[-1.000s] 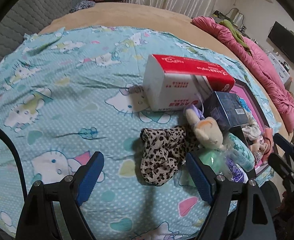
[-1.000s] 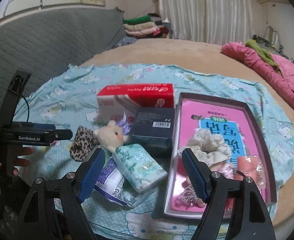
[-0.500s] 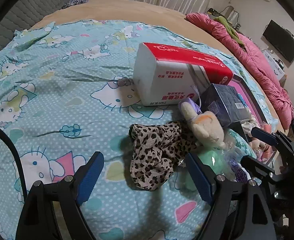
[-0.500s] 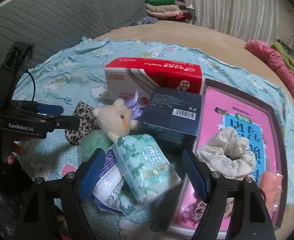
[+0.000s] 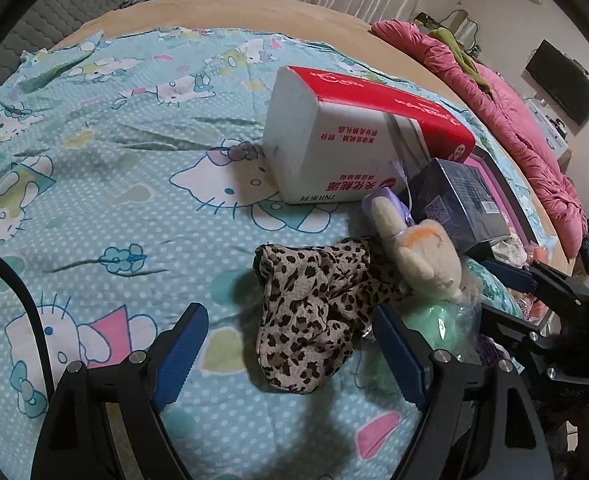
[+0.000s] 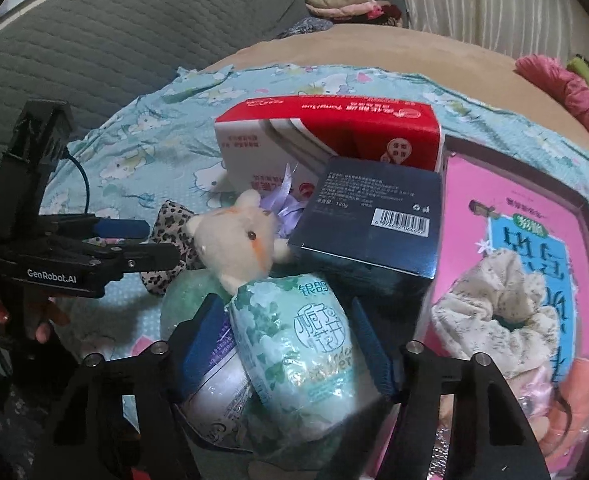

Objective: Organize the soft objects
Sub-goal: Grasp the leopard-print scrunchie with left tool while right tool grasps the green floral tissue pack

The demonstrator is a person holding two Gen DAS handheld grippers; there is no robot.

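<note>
Between the blue finger pads (image 5: 182, 354): a leopard-print cloth (image 5: 314, 312) on a turquoise, white-dotted cartoon-cat sheet (image 5: 94, 184); beyond, a red-and-white tissue pack (image 5: 334, 140).

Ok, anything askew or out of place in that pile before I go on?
Yes. The dark blue box sits tilted, propped on the items beneath it and leaning against the red-and-white tissue pack. The plush toy lies on its side, wedged beside the leopard-print scrunchie.
</note>
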